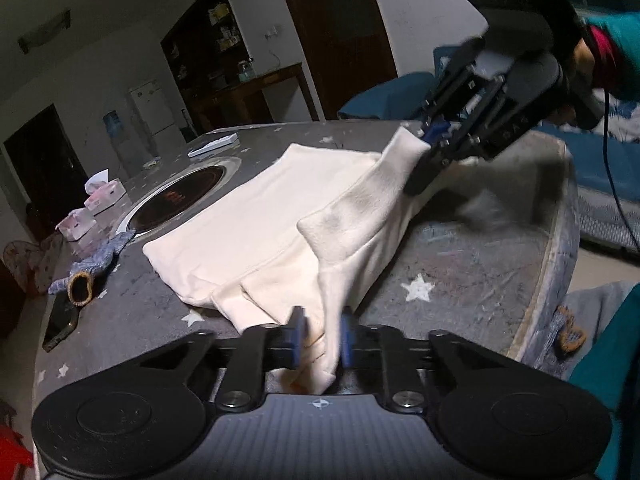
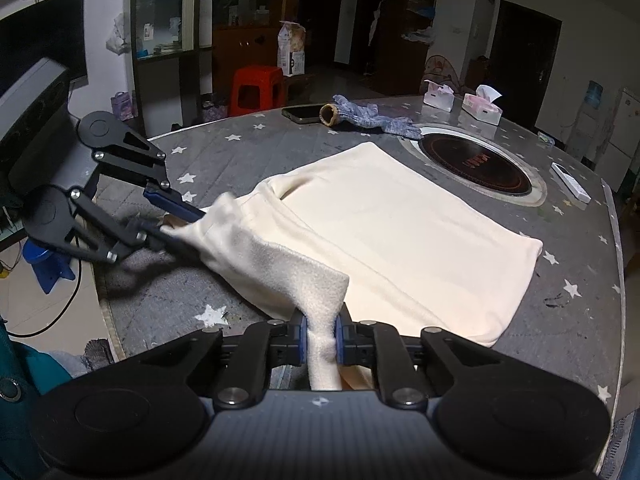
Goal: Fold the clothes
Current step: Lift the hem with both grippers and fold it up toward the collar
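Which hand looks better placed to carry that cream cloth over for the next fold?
Neither clearly: the left tongs and the right tongs each pinch a raised corner of the cream garment, so both would likely swing across together.

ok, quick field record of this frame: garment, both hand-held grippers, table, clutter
garment: cream garment, mostly flat on the table, near edge lifted
left hand-held gripper: shut on the garment's near edge
right hand-held gripper: shut on the same lifted edge, further along
table: grey star-print cover, round inset cooktop
clutter: blue knit glove, phone, two tissue boxes, all at the far side, apart from the garment
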